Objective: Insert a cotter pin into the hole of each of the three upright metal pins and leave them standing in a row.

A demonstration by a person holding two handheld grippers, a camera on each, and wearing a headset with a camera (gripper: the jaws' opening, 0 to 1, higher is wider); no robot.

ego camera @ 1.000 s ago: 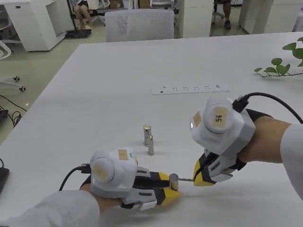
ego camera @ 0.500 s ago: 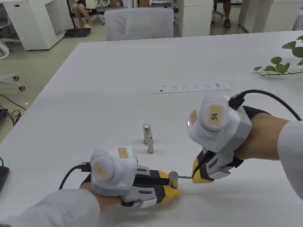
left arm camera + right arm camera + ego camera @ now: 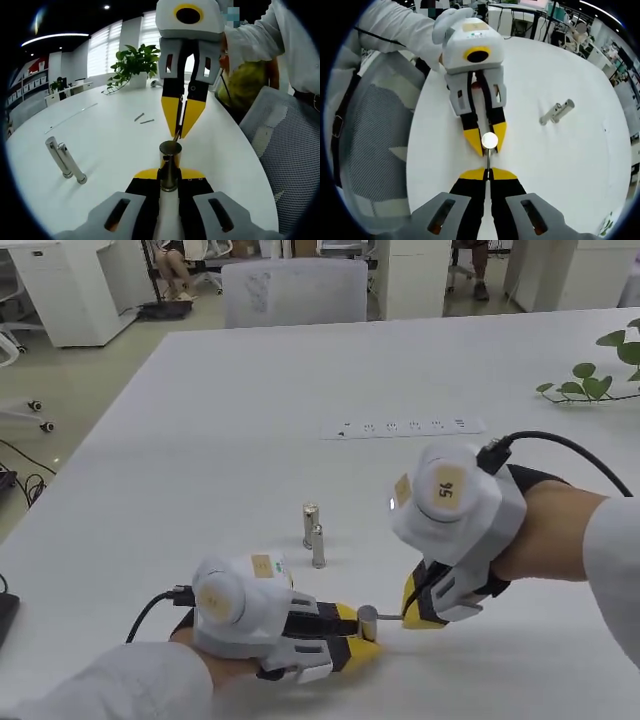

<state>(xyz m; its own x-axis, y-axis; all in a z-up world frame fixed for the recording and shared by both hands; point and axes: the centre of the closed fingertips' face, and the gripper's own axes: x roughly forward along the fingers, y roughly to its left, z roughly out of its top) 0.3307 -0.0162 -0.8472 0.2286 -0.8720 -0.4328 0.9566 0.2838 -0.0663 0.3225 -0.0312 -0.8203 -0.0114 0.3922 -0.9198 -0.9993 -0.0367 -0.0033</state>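
Moved my right gripper left, nearer the metal pin | it is clenched on a cotter pin, held level to meet the hole | my left gripper grasps that pin at the near edge, steadying it | two other pins stand just beyond.

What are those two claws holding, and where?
Left gripper clamps a metal pin by its shaft; right gripper pinches a thin cotter pin by its rear end.

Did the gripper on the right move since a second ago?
Yes. Judged against the power strip, the right gripper with its cotter pin has shifted slightly left, toward the metal pin in the left gripper.
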